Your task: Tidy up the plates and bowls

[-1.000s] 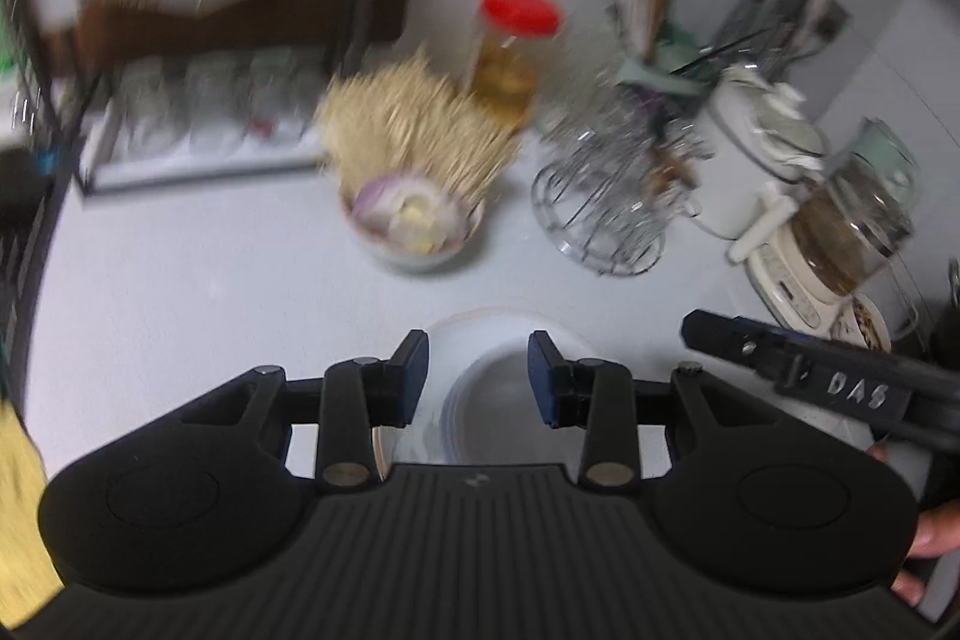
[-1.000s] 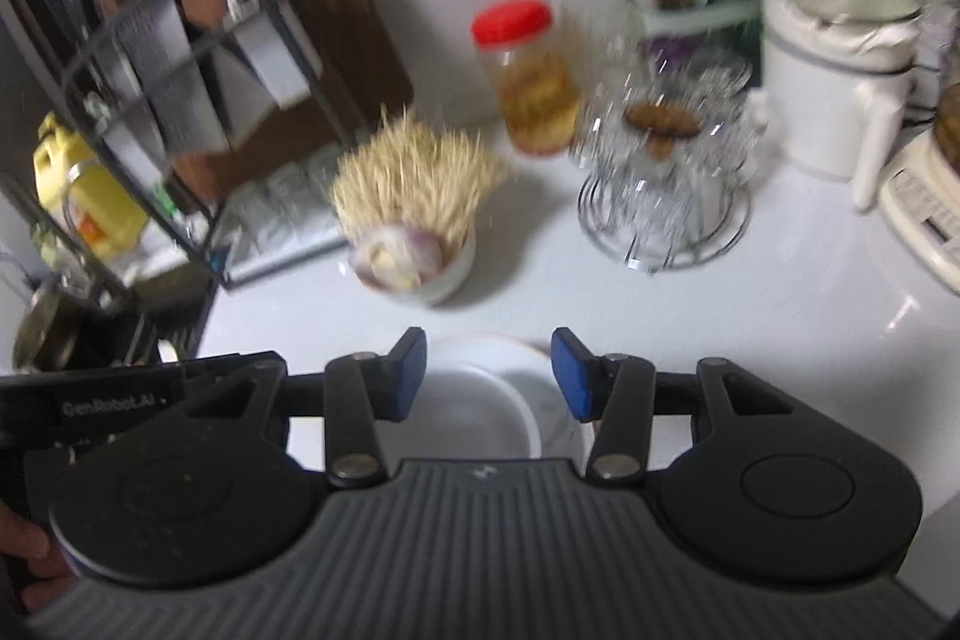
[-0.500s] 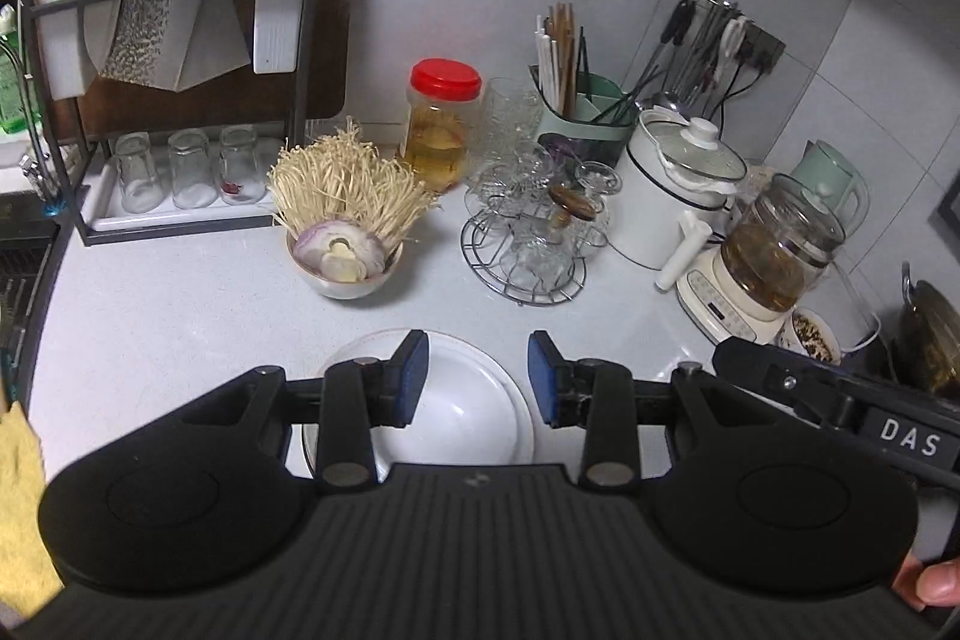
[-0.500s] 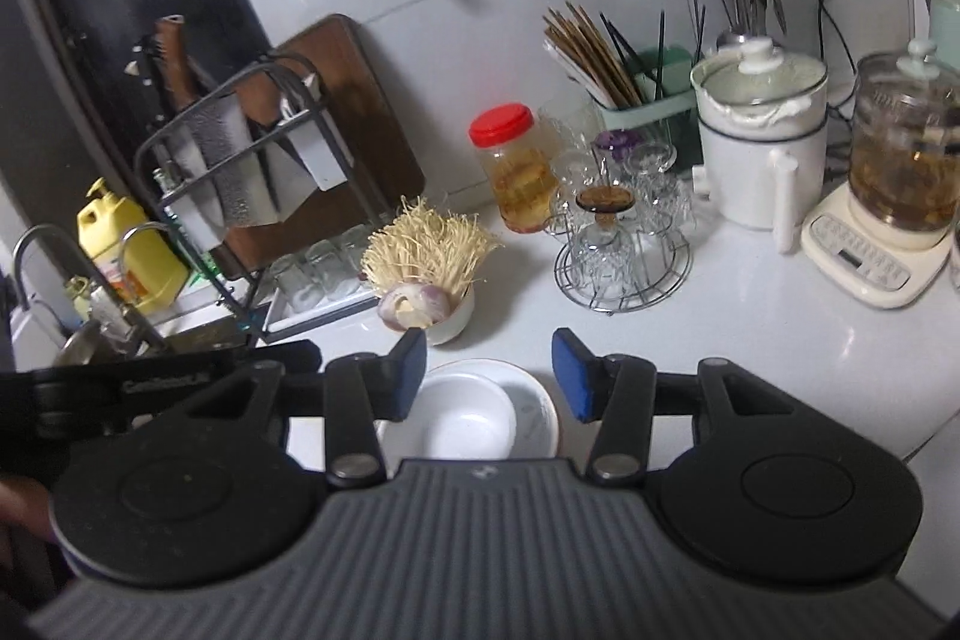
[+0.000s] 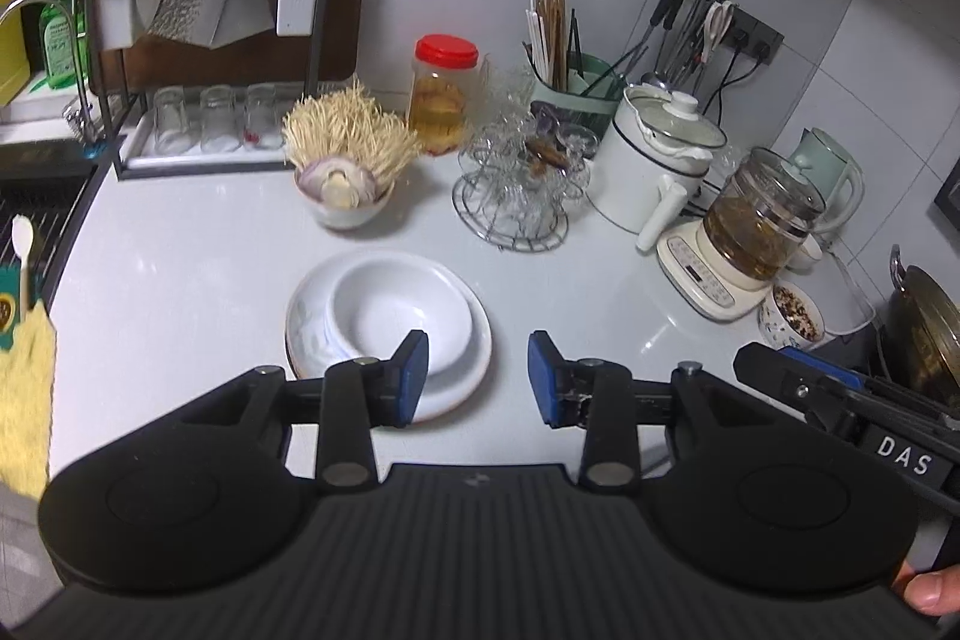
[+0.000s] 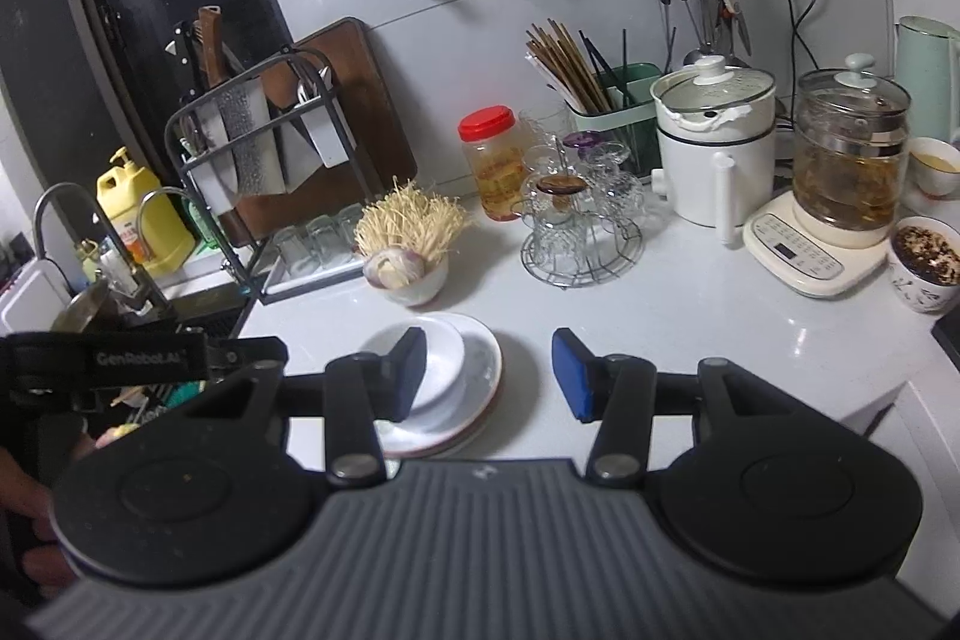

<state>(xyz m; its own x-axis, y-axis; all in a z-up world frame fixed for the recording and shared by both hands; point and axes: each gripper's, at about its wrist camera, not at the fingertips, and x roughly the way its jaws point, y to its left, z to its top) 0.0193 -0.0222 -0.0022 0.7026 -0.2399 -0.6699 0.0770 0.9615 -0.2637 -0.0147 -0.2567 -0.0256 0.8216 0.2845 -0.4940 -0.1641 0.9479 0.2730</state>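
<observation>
Nesting white bowl (image 5: 401, 317) on plate (image 5: 312, 334)

White shallow ceramic bowl (image 5: 402, 316) on white round plate (image 5: 462, 376); behind it, red-lidded clear amber jar (image 5: 441, 94); blue gripper pads (image 5: 414, 376).

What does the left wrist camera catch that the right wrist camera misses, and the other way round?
Only the left wrist view shows the yellow cloth at its left edge and a white spoon.

Only the right wrist view shows the yellow detergent jug by the sink and a small cup of yellowish liquid.

Both show the white bowl sitting on the white plate, the red-lidded jar, and an open, empty hand-held gripper: left, right.
</observation>
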